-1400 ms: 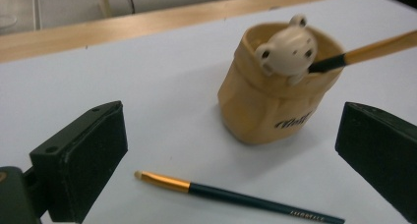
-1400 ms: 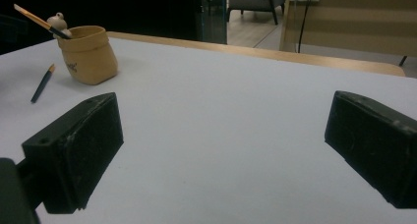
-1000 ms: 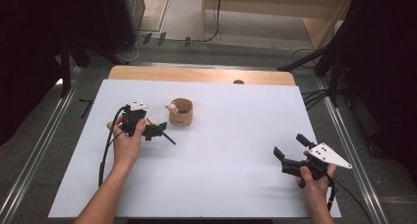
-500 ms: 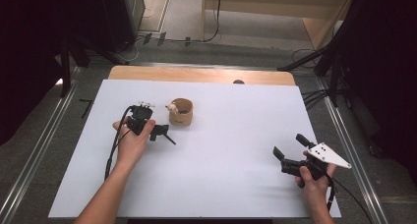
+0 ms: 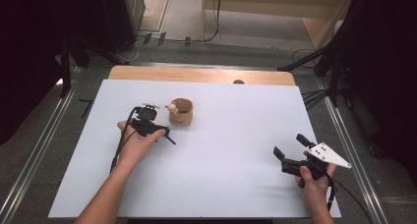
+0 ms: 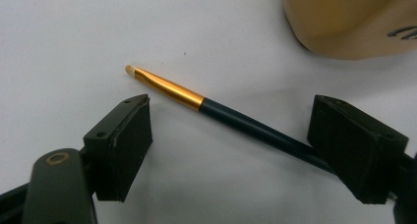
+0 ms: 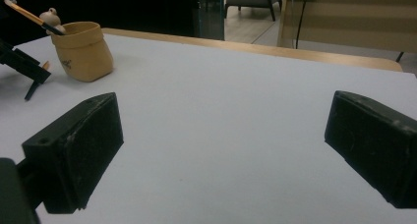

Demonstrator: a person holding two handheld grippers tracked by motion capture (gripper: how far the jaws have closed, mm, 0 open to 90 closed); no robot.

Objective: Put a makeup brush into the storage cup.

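A thin brush [image 6: 231, 117] with a pale tip, gold ferrule and dark handle lies flat on the white table. My left gripper [image 6: 231, 111] points down over it, one jaw on each side. Its jaws have just been closing, but the pads do not touch the brush. In the high view the left gripper [image 5: 153, 129] sits just left of a tan pouch [image 5: 180, 112], and the brush handle [image 5: 169, 139] pokes out to its right. My right gripper [image 5: 288, 144] rests at the near right, open with nothing between its jaws.
The tan pouch [image 7: 81, 49] stands upright with a cream knob [image 7: 49, 16] and another brush [image 7: 24, 13] at its rim. The white table sheet [image 5: 236, 116] ends at a wooden strip [image 5: 201, 75] at the back. Metal rails [image 5: 39, 150] run along both sides.
My left hand has shifted a little to the right, towards the pouch, with the gripper turned down over the brush. The right hand has kept still.
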